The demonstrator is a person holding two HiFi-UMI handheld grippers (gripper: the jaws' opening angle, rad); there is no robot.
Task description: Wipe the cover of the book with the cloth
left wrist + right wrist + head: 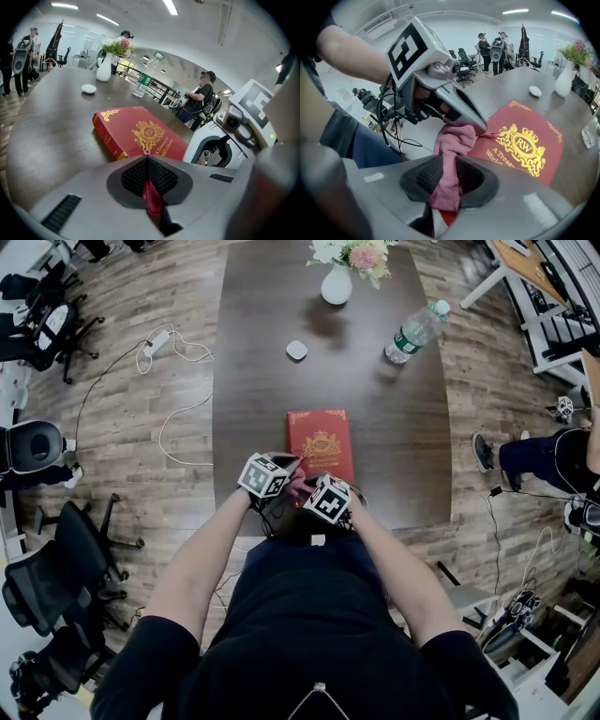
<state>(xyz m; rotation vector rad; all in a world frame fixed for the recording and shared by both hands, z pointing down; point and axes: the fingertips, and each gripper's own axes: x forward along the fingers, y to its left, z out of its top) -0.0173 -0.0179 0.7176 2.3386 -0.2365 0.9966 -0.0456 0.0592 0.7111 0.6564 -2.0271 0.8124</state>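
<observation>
**Both grippers clamp one pink cloth at the red book's edge**

A red book with a gold crest lies flat, cover up, on a dark wooden table, near the edge closest to the person. Both hand-held grippers meet at the book's near edge, their marker cubes side by side.

The left gripper has its jaws closed on a thin fold of the pink cloth, which shows as a narrow strip pinched between the pads. The right gripper is also clamped on the cloth: a thicker bunch fills the gap between its jaws. From there the cloth rises to the left gripper's tip, so it is held between the two tools. Loose threads from the cloth trail onto the book's near corner, and the rest of the cover is bare.

Further along the table stand a white vase of flowers, a clear bottle with a green label and cap, and a small white disc, all well apart from the book. A white cable loops over the plank floor to the left, near black office chairs. A seated person is visible past the table's far side in the left gripper view.
</observation>
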